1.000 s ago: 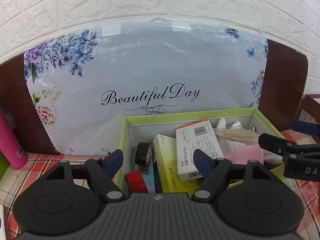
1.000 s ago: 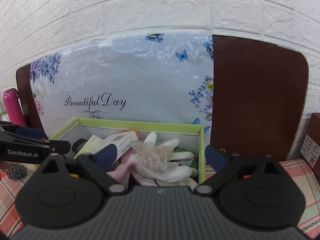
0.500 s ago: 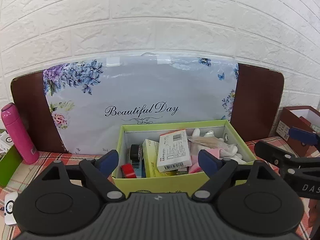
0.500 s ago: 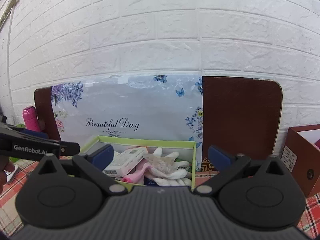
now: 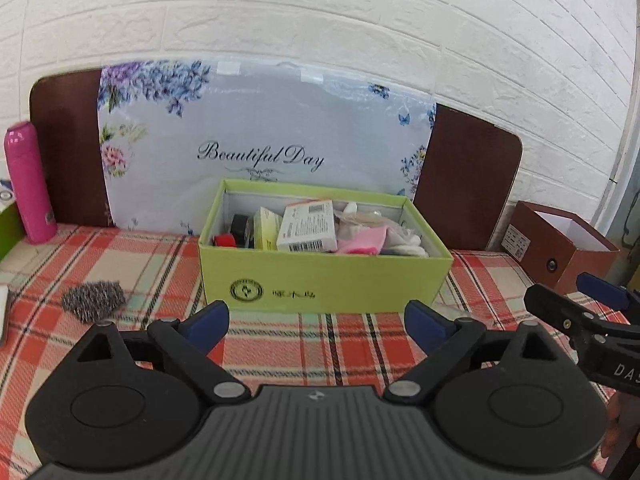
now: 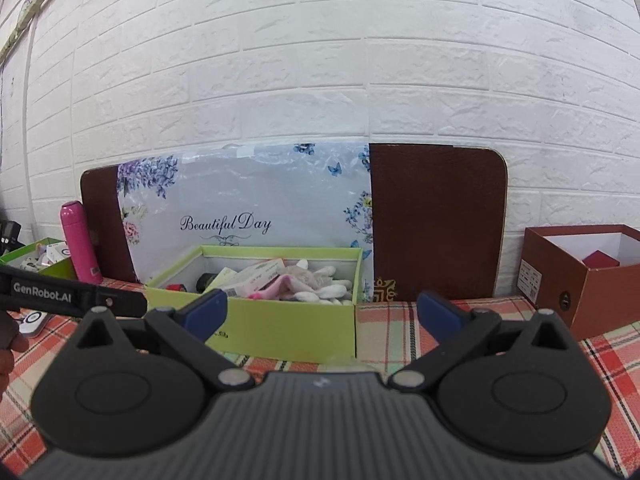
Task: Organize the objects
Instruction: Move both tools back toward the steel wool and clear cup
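A light green box (image 5: 320, 276) stands on the plaid tablecloth, filled with a white medicine carton (image 5: 308, 228), a yellow carton, black and red tape rolls, pink cloth and white gloves (image 6: 324, 290). It also shows in the right wrist view (image 6: 280, 328). My left gripper (image 5: 318, 322) is open and empty, held back in front of the box. My right gripper (image 6: 322, 312) is open and empty, in front of the box's right end. A steel wool scourer (image 5: 92, 300) lies on the cloth left of the box.
A pink bottle (image 5: 28, 188) stands at the far left by a second green box (image 6: 40, 260). A brown open box (image 6: 580, 276) sits at the right. A floral "Beautiful Day" board (image 5: 260, 148) leans on the white brick wall behind.
Both grippers have pulled back and up from over the green box; the box now looks smaller and farther. Both stay open and empty.
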Demonstrator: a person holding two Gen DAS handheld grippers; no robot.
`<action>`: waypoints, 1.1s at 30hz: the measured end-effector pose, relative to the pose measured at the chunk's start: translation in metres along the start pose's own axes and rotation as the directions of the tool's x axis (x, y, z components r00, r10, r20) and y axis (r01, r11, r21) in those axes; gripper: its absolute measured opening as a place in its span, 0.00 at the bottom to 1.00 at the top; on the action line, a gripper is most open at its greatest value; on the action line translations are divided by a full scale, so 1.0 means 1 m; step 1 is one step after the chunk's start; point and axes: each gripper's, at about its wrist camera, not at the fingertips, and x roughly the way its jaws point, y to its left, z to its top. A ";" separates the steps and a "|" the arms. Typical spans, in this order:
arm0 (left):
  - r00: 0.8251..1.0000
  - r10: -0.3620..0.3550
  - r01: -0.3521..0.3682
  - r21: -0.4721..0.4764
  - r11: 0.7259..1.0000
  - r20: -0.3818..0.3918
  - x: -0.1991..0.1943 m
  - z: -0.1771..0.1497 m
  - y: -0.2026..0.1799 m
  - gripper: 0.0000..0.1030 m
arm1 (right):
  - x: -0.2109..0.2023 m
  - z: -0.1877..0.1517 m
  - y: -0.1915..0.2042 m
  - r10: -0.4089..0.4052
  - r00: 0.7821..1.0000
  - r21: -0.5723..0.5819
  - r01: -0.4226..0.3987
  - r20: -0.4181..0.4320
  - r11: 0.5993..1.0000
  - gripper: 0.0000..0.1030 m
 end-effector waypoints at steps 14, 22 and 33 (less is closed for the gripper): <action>0.979 0.162 -0.161 0.013 0.987 -0.124 0.007 -0.053 0.036 0.95 | 0.014 -0.057 -0.023 -0.084 0.986 0.028 0.089 -0.146 0.996 1.00; 0.953 0.264 -0.274 -0.051 0.960 -0.150 0.011 -0.054 0.077 0.95 | 0.056 -0.067 -0.028 -0.071 0.971 0.070 0.089 -0.229 0.994 1.00; 0.930 0.337 -0.347 -0.043 0.937 -0.148 0.013 -0.059 0.105 0.95 | 0.052 -0.068 0.008 0.110 0.974 0.034 -0.106 -0.197 0.994 0.23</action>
